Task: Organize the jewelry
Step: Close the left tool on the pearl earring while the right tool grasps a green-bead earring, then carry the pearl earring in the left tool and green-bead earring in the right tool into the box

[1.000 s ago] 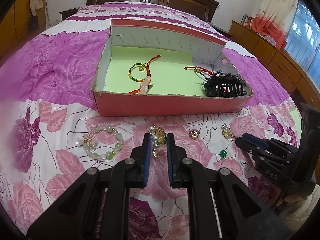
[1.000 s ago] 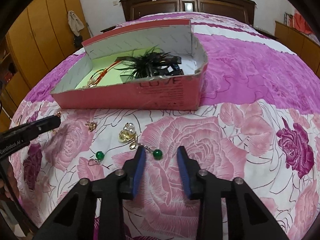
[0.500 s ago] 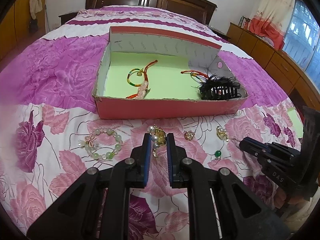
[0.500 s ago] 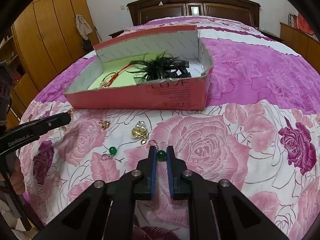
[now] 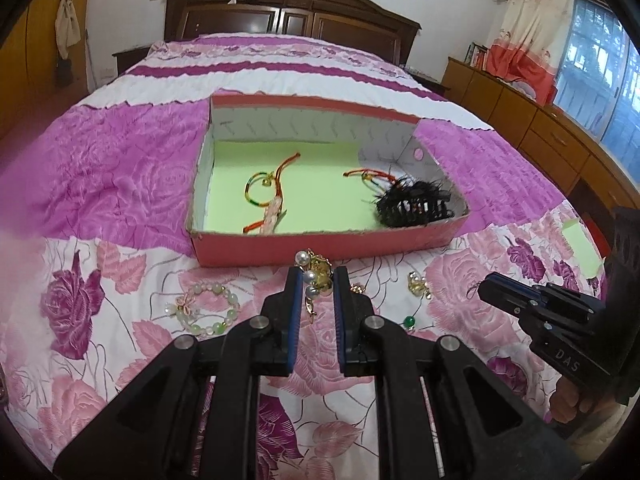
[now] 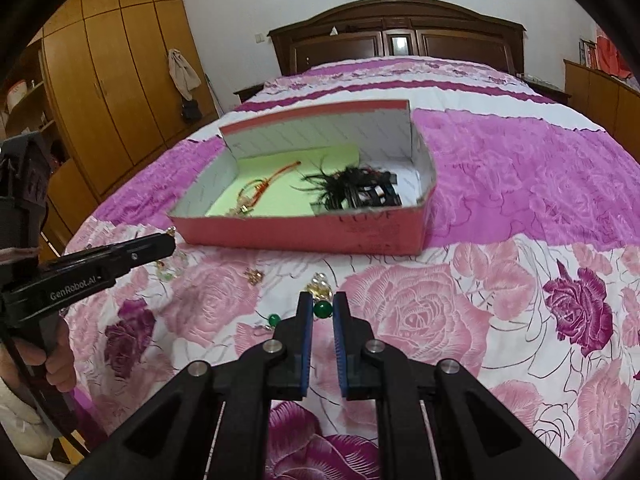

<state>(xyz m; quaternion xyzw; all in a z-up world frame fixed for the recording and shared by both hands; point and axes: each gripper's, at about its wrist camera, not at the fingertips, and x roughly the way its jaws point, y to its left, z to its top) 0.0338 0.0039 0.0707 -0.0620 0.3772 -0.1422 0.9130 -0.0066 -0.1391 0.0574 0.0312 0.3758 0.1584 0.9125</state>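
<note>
- The gold-pearl earring (image 5: 316,280) hangs pinched between the left gripper (image 5: 316,282) fingers, clear of the bedspread (image 5: 120,184), its long axis dangling downward.
- The green-bead earring (image 6: 322,310) sits squeezed at the right gripper (image 6: 322,308) tips, both sets of fingers narrowed onto their loads.
- The box (image 5: 320,250) lies straight ahead, far of both grippers; the left one is nearer its front wall.
- A bead bracelet (image 5: 204,308) lies near-left on the bedspread.
- Since a second ago the right gripper has closed on its bead and both have risen toward the box.
</note>
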